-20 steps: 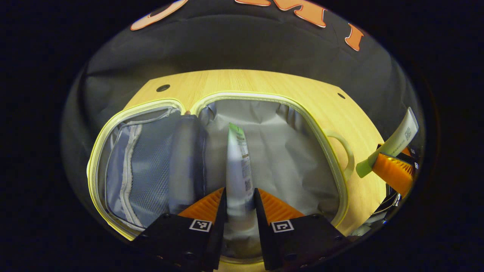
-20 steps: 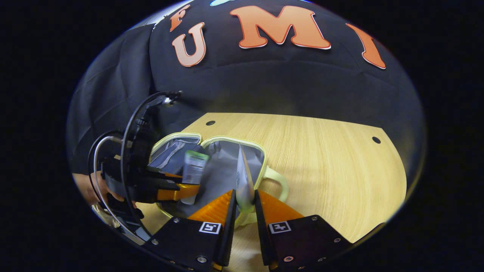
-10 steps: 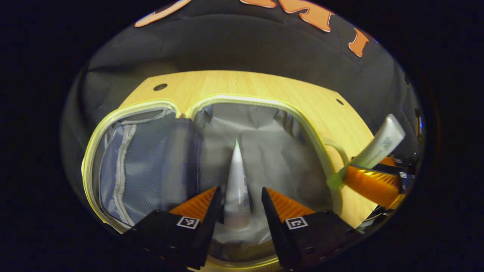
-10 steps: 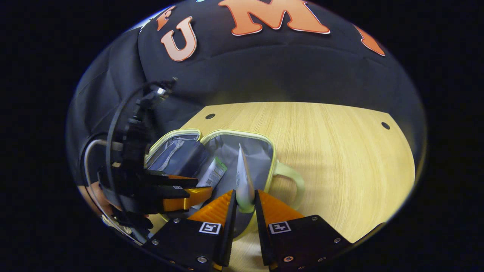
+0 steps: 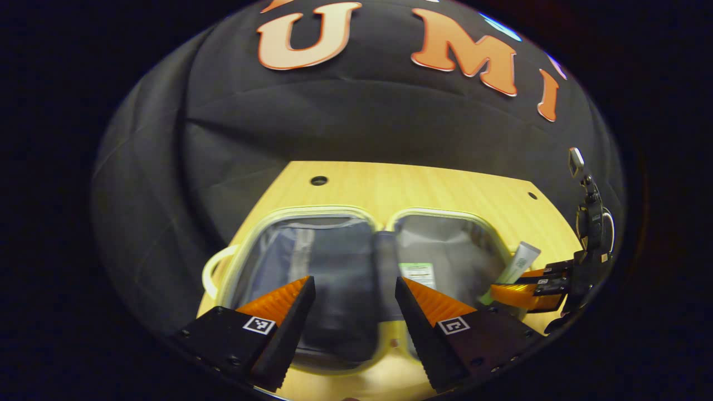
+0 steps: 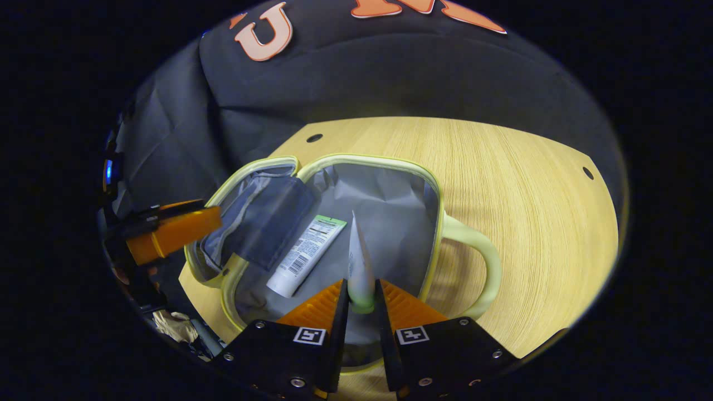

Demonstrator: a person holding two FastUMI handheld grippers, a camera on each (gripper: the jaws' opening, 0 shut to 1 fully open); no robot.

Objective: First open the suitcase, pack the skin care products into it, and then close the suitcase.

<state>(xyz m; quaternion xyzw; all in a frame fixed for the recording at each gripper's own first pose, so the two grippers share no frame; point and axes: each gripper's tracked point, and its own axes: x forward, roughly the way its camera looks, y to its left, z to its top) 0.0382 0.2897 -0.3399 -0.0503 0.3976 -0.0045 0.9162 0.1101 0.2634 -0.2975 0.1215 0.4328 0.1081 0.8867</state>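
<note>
Bench [image 6: 529, 184]: a pale wooden top spanning the middle of both views, with small dark holes near its far corners.

Suitcase [image 6: 440, 223]: a small case with a pale yellow-green rim, lying open on the bench, its two halves side by side. In the right gripper view it fills the centre and lower left of the frame; the grey-lined half lies at centre, the half with a darker fabric flap at its left, and a looped handle projects to the right. In the left gripper view the suitcase [image 5: 312, 214] sits at lower centre, just beyond the fingers.

Left tool [image 5: 355, 289]: fingers spread wide apart at the bottom of its own view, nothing between them. In the right gripper view the left tool [image 6: 172, 231] appears at the left edge, beside the flap half of the case.

Right tool [image 6: 361, 292]: fingers drawn close at the bottom centre of its view, both pressing on the capped end of the held tube [image 6: 357, 262], which points up-frame over the grey lining. It also shows at the right edge of the left gripper view.

Loose tube [image 6: 306, 253]: white with a green end, lying flat and diagonal on the grey lining, just left of the held tube.
</note>
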